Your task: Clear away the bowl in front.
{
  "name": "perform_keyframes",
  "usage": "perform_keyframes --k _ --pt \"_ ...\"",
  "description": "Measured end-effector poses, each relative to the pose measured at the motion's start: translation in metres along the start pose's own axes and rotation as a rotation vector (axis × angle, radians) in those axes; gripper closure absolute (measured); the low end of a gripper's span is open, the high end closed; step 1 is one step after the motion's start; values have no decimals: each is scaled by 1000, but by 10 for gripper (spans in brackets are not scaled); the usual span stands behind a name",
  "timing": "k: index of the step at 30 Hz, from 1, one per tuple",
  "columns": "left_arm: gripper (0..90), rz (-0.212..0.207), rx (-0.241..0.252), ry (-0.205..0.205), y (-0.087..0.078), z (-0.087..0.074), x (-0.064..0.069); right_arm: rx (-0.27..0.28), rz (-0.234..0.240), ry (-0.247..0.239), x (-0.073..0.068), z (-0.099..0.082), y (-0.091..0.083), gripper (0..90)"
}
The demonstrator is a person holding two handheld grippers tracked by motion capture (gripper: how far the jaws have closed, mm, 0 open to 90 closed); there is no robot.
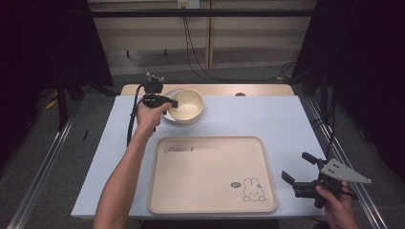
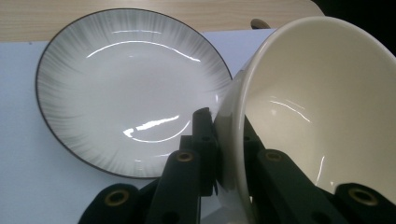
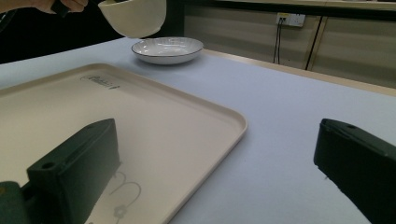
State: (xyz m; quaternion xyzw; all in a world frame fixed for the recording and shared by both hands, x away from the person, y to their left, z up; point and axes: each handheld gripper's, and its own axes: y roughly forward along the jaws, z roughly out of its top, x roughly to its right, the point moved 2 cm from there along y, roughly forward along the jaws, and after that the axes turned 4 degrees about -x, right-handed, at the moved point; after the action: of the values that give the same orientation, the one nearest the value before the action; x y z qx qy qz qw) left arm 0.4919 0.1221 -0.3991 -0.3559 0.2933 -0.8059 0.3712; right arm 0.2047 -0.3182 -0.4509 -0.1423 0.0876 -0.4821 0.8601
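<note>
A cream bowl (image 1: 187,106) (image 2: 327,102) (image 3: 135,16) hangs tilted in the air, and my left gripper (image 1: 165,101) (image 2: 229,140) is shut on its rim, one jaw inside and one outside. Under and beside it a white plate with grey streaks and a dark rim (image 2: 126,88) (image 3: 168,49) (image 1: 170,93) lies on the table's far side. A large cream tray with a rabbit drawing (image 1: 210,176) (image 3: 140,116) lies bare at the near middle. My right gripper (image 1: 300,168) (image 3: 215,172) stands open over the table just right of the tray's near right corner, with nothing between its jaws.
The pale blue tabletop (image 1: 267,114) has bare room to the right of the bowl and around the tray. A wooden strip (image 1: 224,89) runs along its far edge. Cables hang at the wall behind (image 1: 191,52).
</note>
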Motion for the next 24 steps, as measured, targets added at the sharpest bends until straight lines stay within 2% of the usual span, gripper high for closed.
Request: perform_keyframes --k 2,5,6,7,11,12,13,19,20,21,24 --pt "836 -13 3 -3 3 0 4 -1 0 -4 0 0 0 0" --pt "837 -31 -13 17 5 -1 9 0 0 -1 0 0 0 0" --pt "837 -30 -1 2 6 -1 12 1 0 1 0 0 0 0" --pt "837 -28 -20 29 6 -2 13 -2 0 -3 0 0 0 0" --pt "837 -43 -22 43 8 -3 21 -1 1 -4 0 0 0 0" --pt "836 -51 -18 35 9 -4 23 0 1 -5 0 0 0 1" --pt "837 -50 -24 55 9 -4 25 -1 -1 -5 0 0 0 1" --pt "837 -69 -39 82 12 -8 38 -5 -8 3 -1 0 1 0" --pt "837 -82 -45 95 13 -9 40 -2 -12 0 0 0 2 0" --pt "836 -87 -39 81 15 -9 43 -1 -10 1 -1 0 2 0" --pt "836 -100 -47 90 19 -10 50 -2 -9 2 -1 0 1 1"
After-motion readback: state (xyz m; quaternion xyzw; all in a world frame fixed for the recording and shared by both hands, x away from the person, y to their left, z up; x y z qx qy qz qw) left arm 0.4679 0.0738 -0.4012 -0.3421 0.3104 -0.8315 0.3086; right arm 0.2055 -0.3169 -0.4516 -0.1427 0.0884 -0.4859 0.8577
